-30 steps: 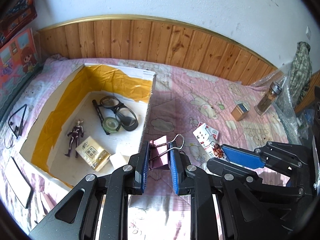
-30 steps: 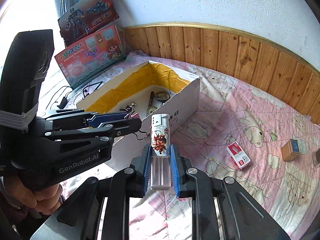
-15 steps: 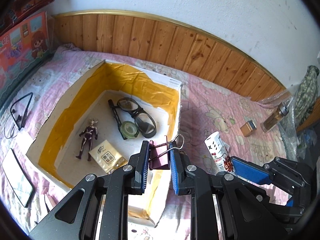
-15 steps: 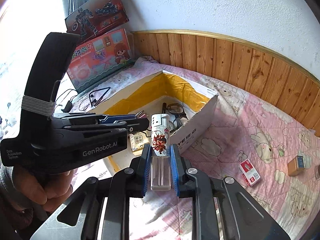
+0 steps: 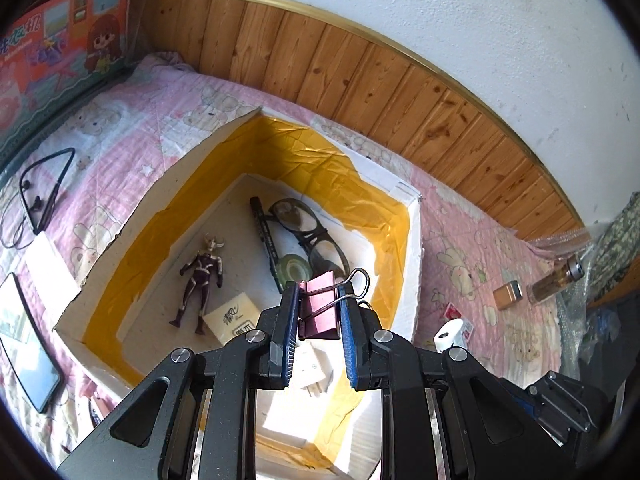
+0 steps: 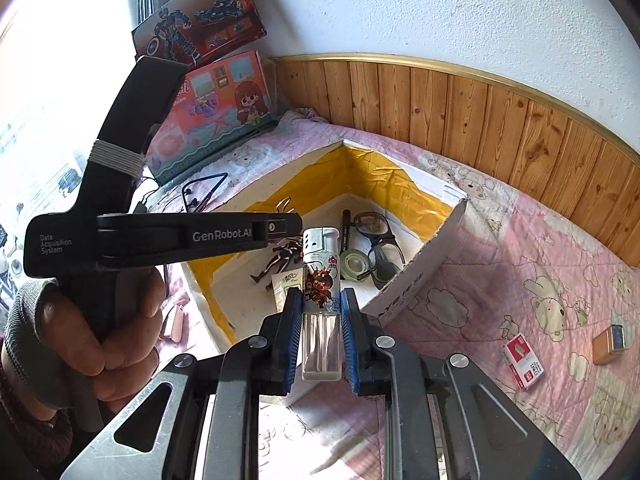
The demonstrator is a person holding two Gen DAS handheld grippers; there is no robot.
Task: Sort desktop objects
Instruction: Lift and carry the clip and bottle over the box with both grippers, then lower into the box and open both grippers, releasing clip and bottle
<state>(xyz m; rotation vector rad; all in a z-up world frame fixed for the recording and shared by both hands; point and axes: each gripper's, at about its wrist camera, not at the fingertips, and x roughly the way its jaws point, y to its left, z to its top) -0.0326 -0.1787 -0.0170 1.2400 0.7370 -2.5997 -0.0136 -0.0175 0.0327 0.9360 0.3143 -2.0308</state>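
While both grippers carry something toward it, the box (image 5: 414,240), a white one lined with yellow tape, sits on the pink blanket (image 5: 132,120) at the middle of the left wrist view and already holds several sorted things: a toy figure (image 5: 202,278) at about nine o'clock on its floor, glasses (image 5: 310,232) at twelve, a roll of tape (image 5: 294,270) just beside them, a black pen (image 5: 266,236) alongside, and a small paper packet (image 5: 236,318) toward six. So the sorting looks well under way but not finished. The left gripper (image 5: 319,336) is pinched tight on a pink binder clip (image 5: 320,312), wire handles pointing up and right, and it hangs above the box's near corner; by my reading, release is the next step. The right gripper (image 6: 319,340) clamps the clear lower body of a lighter (image 6: 321,280), held upright with its metal cap at twelve o'clock, above the near wall of the box and not yet over its floor. Still out on the blanket, well apart from the box at about three to four o'clock in the right wrist view, lie a small red and white box (image 6: 524,366) and a small brown box (image 6: 610,344); a bottle (image 5: 556,280) stands at three o'clock in the left view. An earphone cord (image 5: 40,196) and a phone (image 5: 28,348) lie at nine o'clock outside the box.
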